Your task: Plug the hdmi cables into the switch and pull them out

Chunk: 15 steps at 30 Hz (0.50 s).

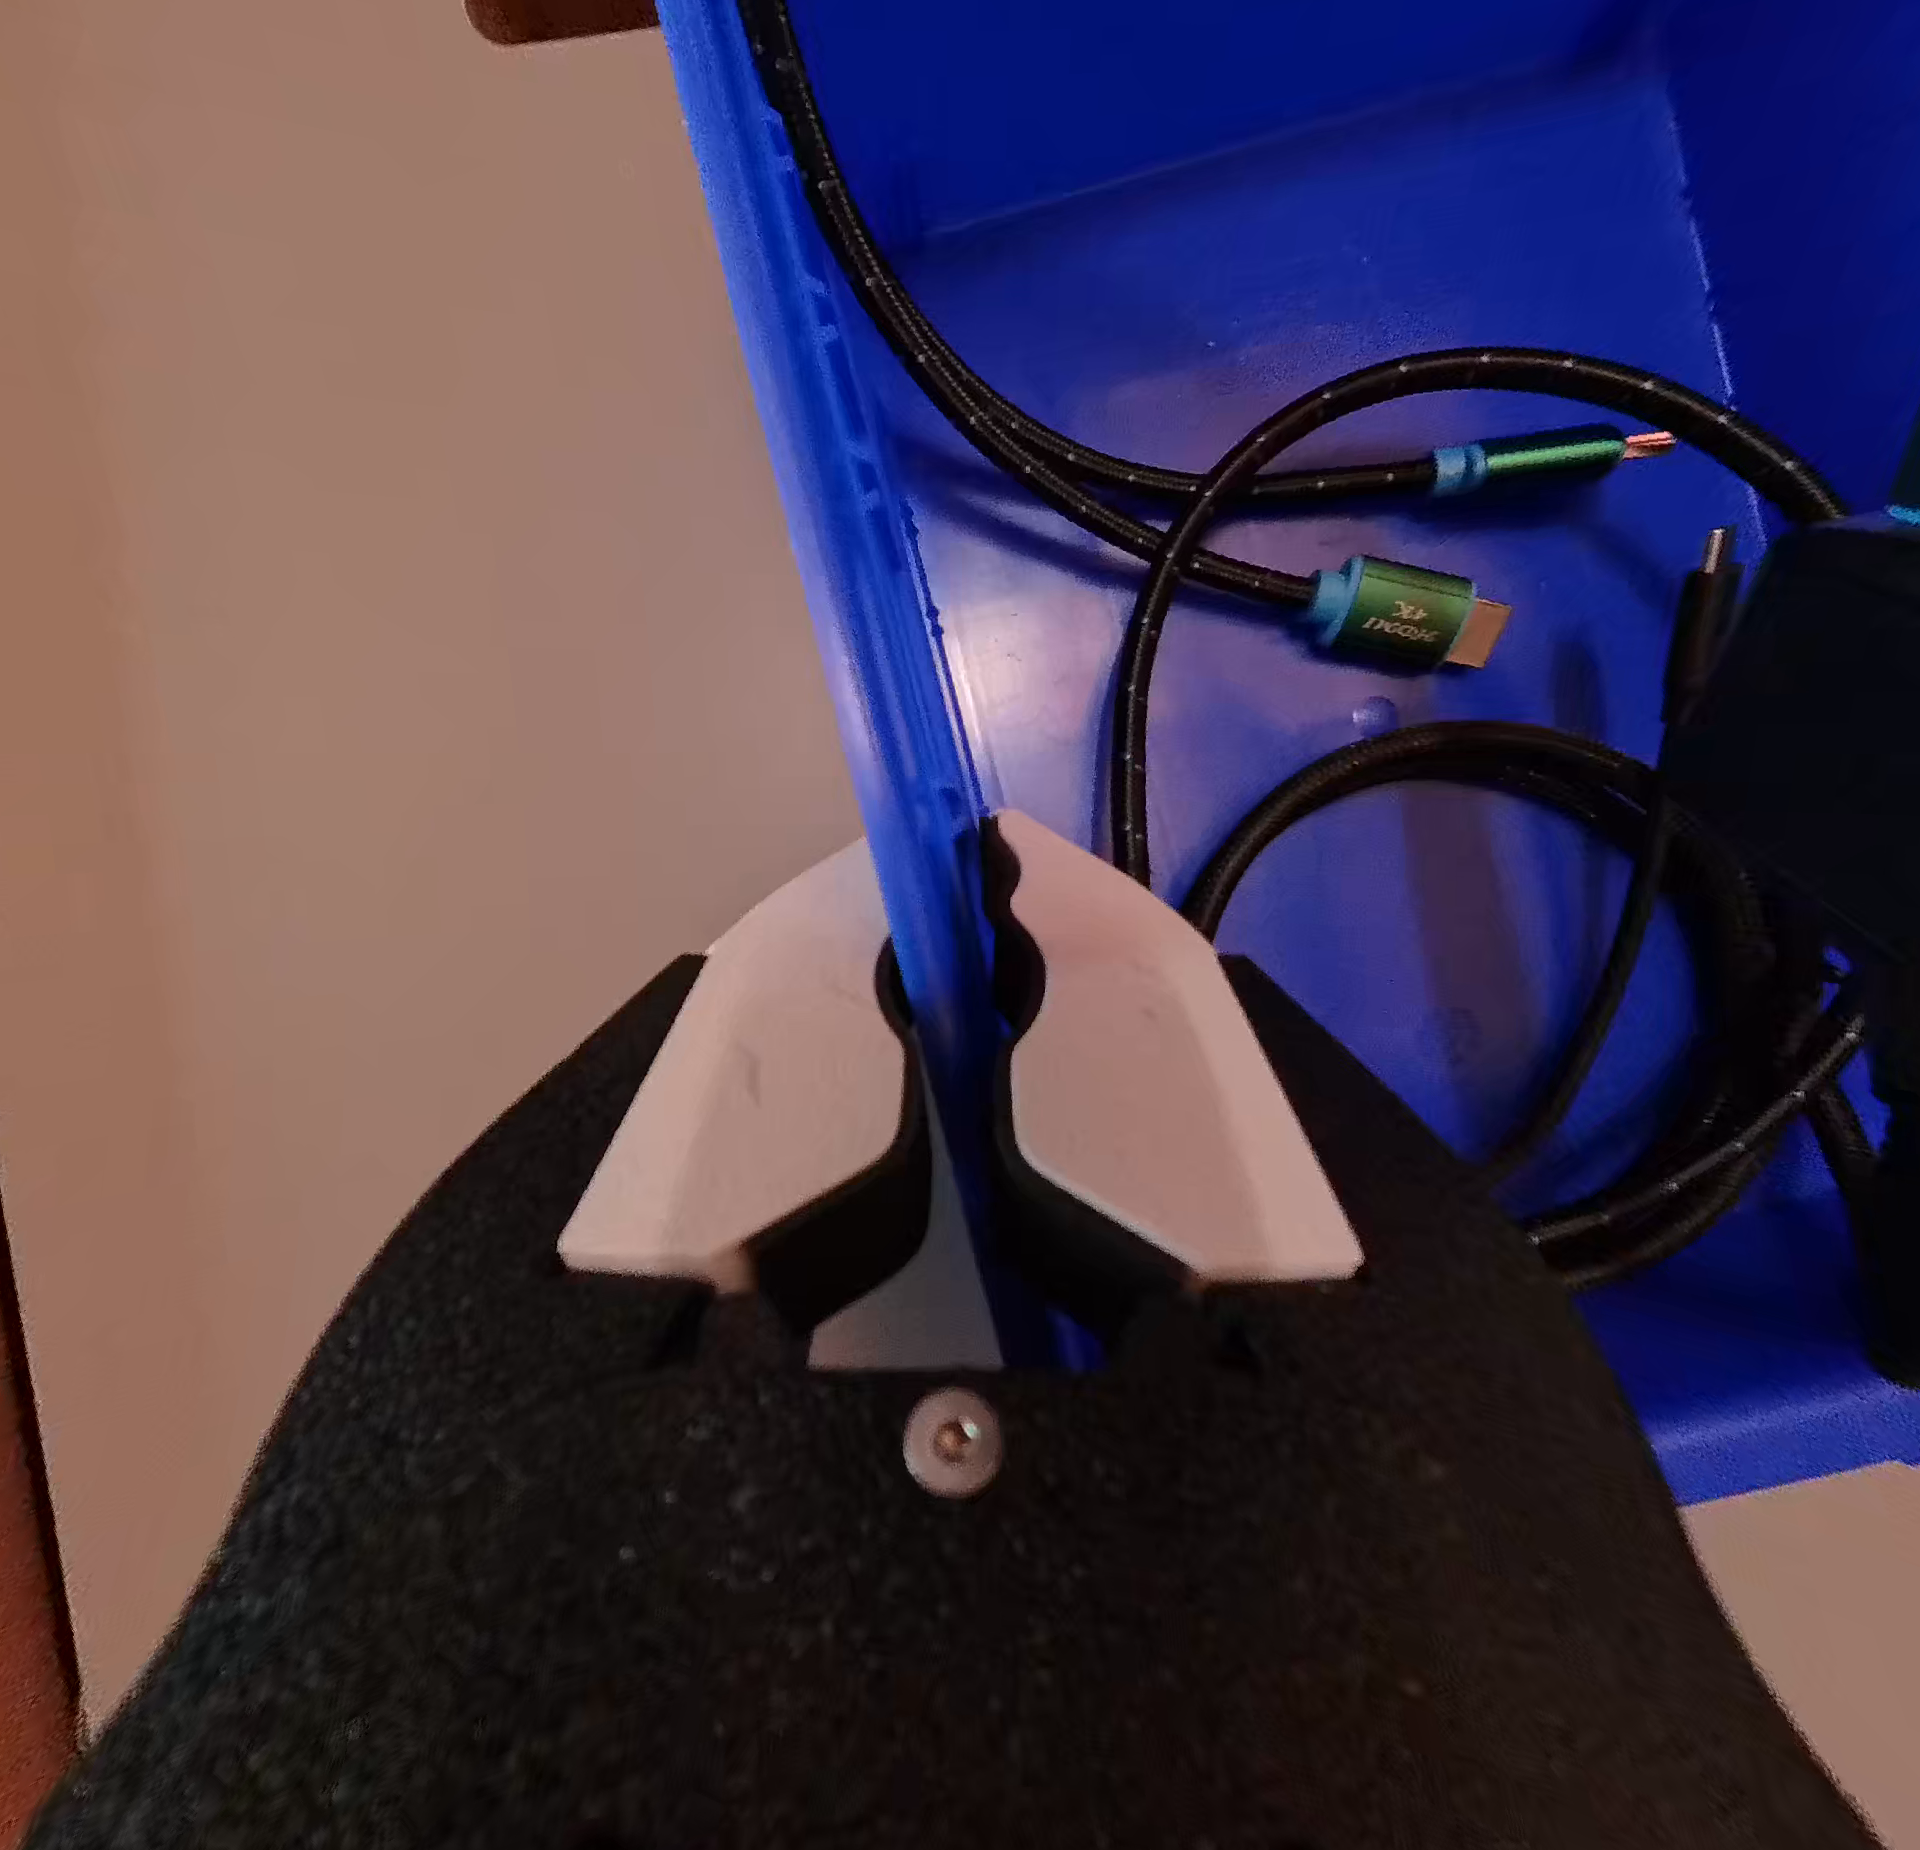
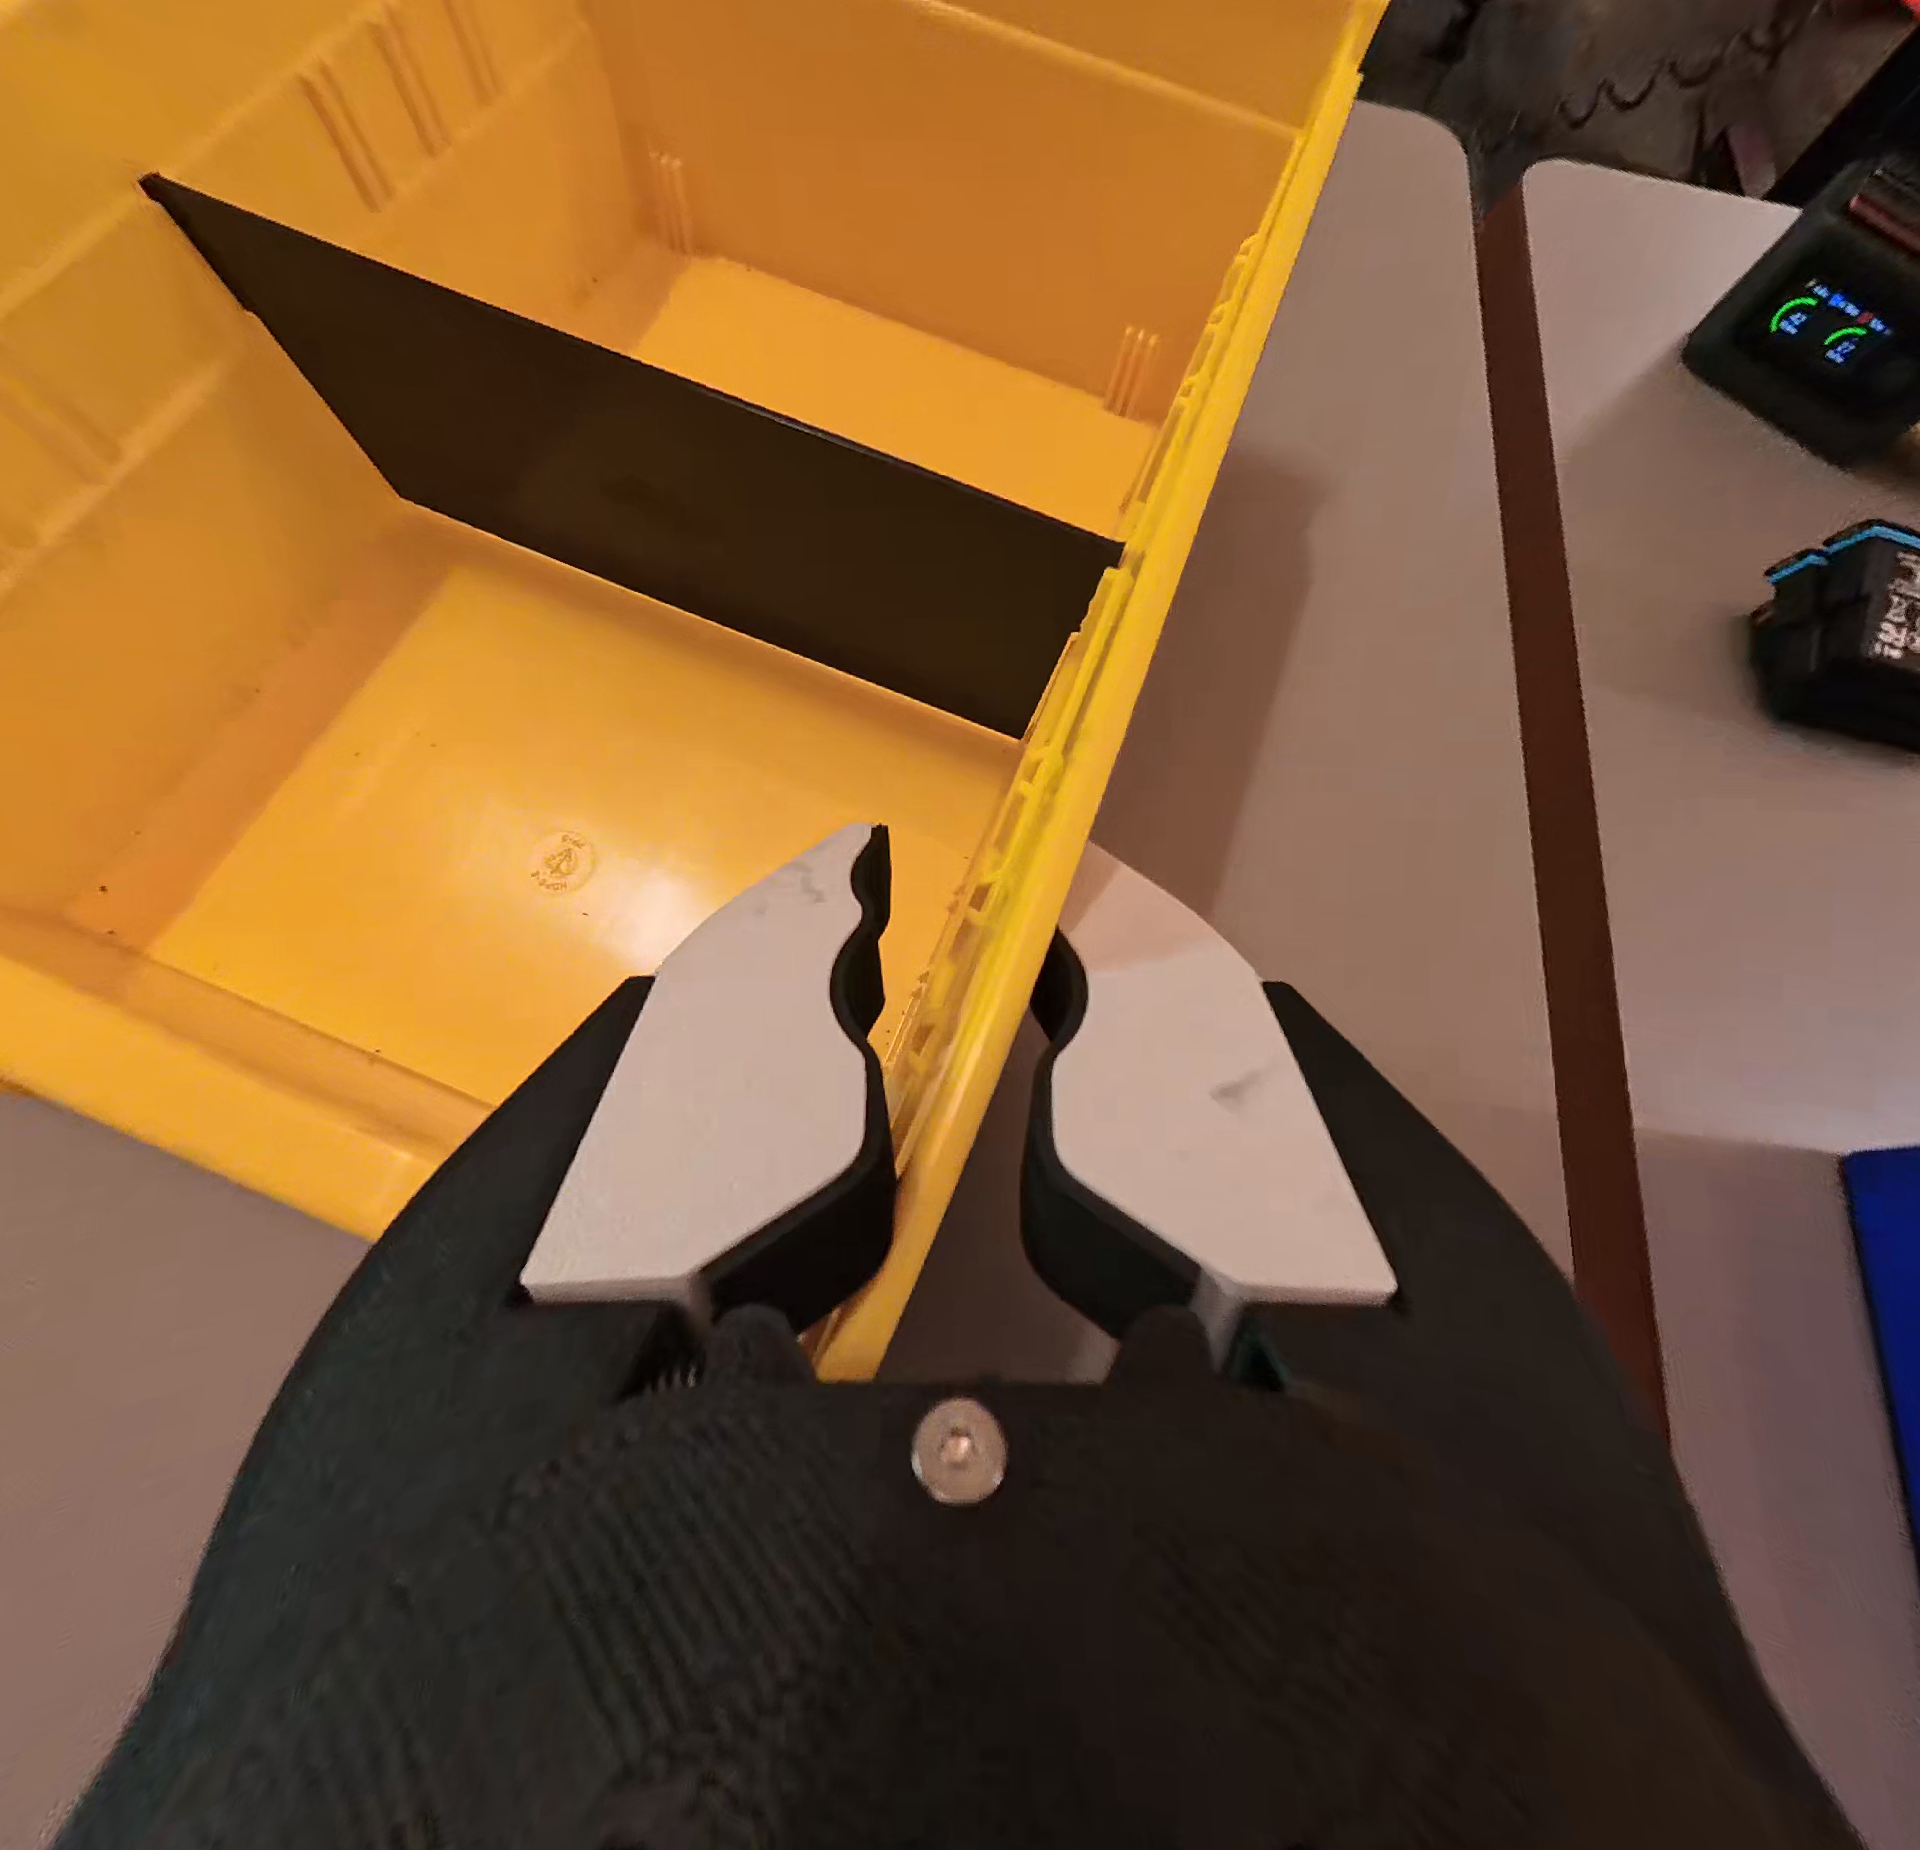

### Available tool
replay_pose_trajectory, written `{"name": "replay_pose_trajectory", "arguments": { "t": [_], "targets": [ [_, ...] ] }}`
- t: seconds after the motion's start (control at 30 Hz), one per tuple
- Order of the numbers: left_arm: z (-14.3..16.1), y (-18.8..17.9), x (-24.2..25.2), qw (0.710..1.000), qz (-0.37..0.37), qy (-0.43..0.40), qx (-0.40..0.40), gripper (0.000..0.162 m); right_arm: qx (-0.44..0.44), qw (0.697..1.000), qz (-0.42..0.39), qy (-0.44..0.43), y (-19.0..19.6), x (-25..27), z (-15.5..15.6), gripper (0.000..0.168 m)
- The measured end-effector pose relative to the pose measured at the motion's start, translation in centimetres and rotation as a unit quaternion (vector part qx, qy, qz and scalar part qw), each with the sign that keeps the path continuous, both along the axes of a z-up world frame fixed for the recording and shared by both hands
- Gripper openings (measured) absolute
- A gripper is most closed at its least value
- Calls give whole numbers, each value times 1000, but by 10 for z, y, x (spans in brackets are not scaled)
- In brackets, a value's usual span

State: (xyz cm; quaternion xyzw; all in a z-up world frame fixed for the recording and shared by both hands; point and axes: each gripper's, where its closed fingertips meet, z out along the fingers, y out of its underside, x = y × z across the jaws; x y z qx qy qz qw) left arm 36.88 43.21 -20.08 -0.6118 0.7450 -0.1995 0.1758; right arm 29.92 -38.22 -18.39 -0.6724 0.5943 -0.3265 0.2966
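A blue bin (image 1: 1299, 138) holds two braided black HDMI cables with green plugs (image 1: 1397, 621) (image 1: 1527, 455), a coiled black cable (image 1: 1455, 761), a thin black cable with a small plug (image 1: 1709, 595) and the black switch (image 1: 1808, 720) at the right edge. My left gripper (image 1: 930, 834) is shut on the blue bin's left wall (image 1: 831, 398). In the right wrist view my right gripper (image 2: 987, 844) is shut on the right wall (image 2: 1174, 574) of a yellow bin (image 2: 312, 1094), one finger inside, one outside. The yellow bin is empty, split by a black divider (image 2: 675, 491).
Both bins stand on pale tables. A dark gap (image 2: 1548, 761) separates the yellow bin's table from another at the right, which carries a black device with a lit screen (image 2: 1818, 346), a black blue-edged device (image 2: 1849, 637) and a blue edge (image 2: 1886, 1333).
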Motion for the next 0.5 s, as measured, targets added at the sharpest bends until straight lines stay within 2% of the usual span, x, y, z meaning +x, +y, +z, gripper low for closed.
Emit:
{"name": "replay_pose_trajectory", "arguments": {
  "t": [0.03, 0.17, 0.2, 0.23, 0.27, 0.33, 0.37, 0.4, 0.47, 0.5],
  "targets": [
    [0, -1, 4, 1000, 0, 0, 2, 6, -3, 1000, 1, 1, 0, 3, 0, 25],
    [0, -2, 7, 1000, -3, -5, 2, 6, 1, 1000, 10, -5, 2, 4, 0, 28],
    [1, -2, 7, 1000, -4, -12, 0, 14, 10, 1000, 9, -8, 4, 3, 2, 31],
    [4, 1, 5, 1000, 4, -19, 2, 22, 20, 1000, 5, -15, 6, -1, 6, 40],
    [12, 8, 4, 999, 26, -34, 14, 30, 27, 999, -3, -28, 7, -7, 14, 56],
    [43, 21, 0, 991, 78, -106, 39, 46, 25, 997, -18, -75, 7, -25, 42, 81],
    [64, 22, -5, 983, 91, -153, 48, 46, 18, 994, -25, -103, 8, -35, 59, 89],
    [84, 16, -13, 975, 88, -197, 45, 43, 10, 991, -26, -129, 13, -46, 74, 94],
    [111, -10, -34, 967, 50, -248, 35, 59, 2, 986, -1, -168, 34, -63, 96, 96],
    [117, -28, -42, 965, 28, -260, 21, 59, 4, 984, 20, -178, 51, -70, 103, 96]
  ]
}}
